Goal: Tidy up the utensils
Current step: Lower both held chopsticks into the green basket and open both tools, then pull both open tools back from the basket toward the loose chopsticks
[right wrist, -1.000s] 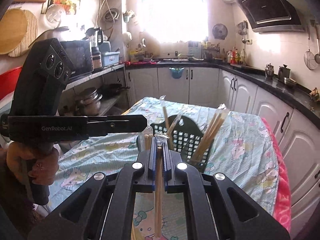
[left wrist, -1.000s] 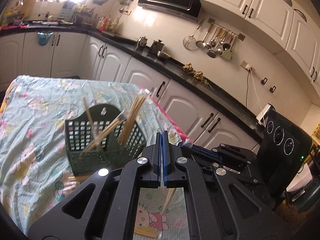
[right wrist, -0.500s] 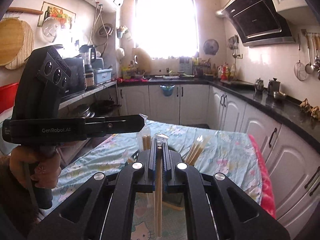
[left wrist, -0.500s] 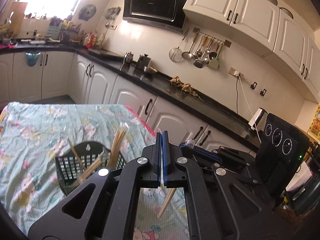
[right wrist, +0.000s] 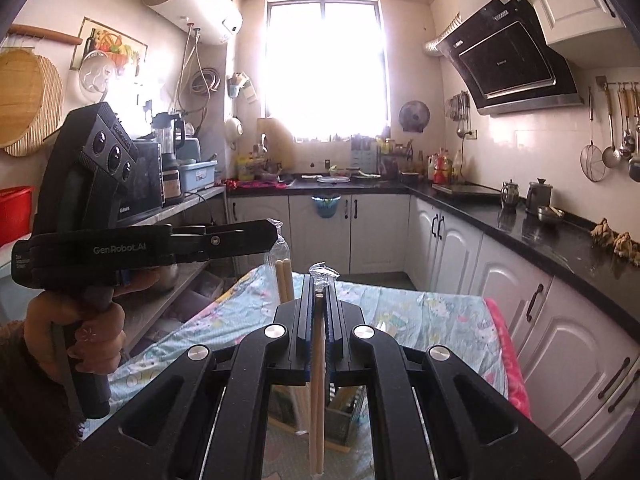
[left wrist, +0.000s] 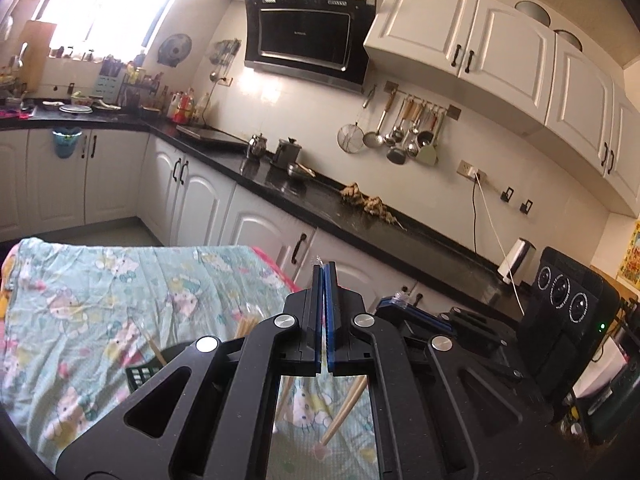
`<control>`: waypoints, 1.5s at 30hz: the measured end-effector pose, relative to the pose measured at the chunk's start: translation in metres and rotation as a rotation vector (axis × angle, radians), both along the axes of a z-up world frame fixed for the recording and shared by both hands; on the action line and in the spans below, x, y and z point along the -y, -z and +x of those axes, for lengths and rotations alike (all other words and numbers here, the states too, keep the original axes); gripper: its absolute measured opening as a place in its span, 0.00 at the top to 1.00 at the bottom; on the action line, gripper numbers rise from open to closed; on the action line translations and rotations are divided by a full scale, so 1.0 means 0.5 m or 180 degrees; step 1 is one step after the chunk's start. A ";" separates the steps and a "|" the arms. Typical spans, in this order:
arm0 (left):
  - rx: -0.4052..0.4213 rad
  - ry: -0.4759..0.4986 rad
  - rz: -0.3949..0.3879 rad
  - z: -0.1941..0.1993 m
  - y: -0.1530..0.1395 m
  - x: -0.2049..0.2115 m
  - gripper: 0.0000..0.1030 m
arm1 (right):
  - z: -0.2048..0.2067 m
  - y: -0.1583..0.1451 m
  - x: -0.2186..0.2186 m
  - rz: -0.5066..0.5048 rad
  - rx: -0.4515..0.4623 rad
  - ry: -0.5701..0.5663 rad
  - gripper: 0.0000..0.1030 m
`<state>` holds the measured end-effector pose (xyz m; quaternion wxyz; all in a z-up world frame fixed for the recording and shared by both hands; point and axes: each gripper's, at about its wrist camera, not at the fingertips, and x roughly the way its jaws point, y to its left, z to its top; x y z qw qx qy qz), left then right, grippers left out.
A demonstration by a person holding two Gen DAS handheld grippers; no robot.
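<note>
The right black two-finger gripper [right wrist: 319, 280] has its blue-padded jaws clamped on one pale wooden chopstick in a clear plastic sleeve [right wrist: 318, 364]. The stick's long axis runs nearly straight up and down in the right wrist view, its wrapped top just above the fingertips and its bare lower end hanging below the jaws. The left black two-finger gripper [left wrist: 324, 270] has its jaws pressed together on a wisp of clear plastic wrapper [left wrist: 318, 259] at the tips. In the right wrist view two more pale wooden sticks [right wrist: 283, 280] hang from that left gripper, side by side and upright, inside their sleeve; whether the pads pinch the wood itself or only the plastic is hard to tell. Below, on the pale blue cartoon-print tablecloth [left wrist: 100, 300], the dark green plastic lattice basket [left wrist: 140, 374] shows only a corner, with a few chopsticks standing slanted in it [left wrist: 154, 350].
</note>
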<state>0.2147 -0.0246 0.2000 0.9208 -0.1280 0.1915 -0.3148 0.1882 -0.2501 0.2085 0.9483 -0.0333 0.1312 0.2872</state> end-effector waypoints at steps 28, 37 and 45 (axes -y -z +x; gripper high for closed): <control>0.0168 -0.0714 -0.0066 0.075 -0.010 -0.146 1.00 | 0.145 0.021 -0.064 0.0244 0.0236 0.0090 0.95; -0.0015 -0.0654 -0.0060 0.096 0.050 -0.140 1.00 | 0.177 0.085 -0.068 0.0229 0.0223 0.0163 0.95; -0.0189 -0.0606 -0.0011 0.104 0.106 -0.133 1.00 | 0.203 0.135 -0.067 0.0212 0.0056 0.0219 0.95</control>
